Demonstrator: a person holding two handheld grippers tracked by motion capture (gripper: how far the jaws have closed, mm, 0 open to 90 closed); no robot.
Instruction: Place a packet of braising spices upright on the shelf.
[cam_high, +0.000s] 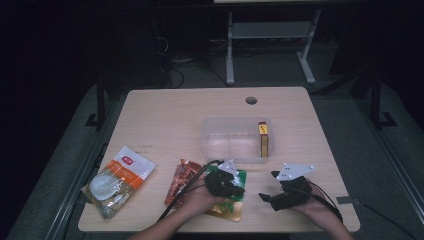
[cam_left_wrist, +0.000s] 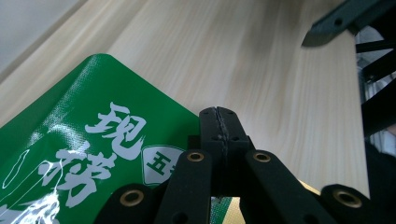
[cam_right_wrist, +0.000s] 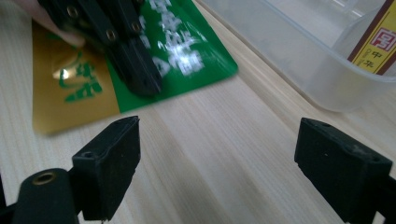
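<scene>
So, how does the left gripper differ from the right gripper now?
The left gripper has its jaws shut, while the right gripper has its jaws wide open. The left gripper is over the green packet; the right gripper is over bare table. Both are black and hand-held.

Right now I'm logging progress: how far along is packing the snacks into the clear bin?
Done: one yellow-red box stands in the clear bin. In hand: the left tongs are shut on the green-gold packet; the right tongs are open and hold nothing. Left: the red packet and the orange-white packet lie on the table.
</scene>
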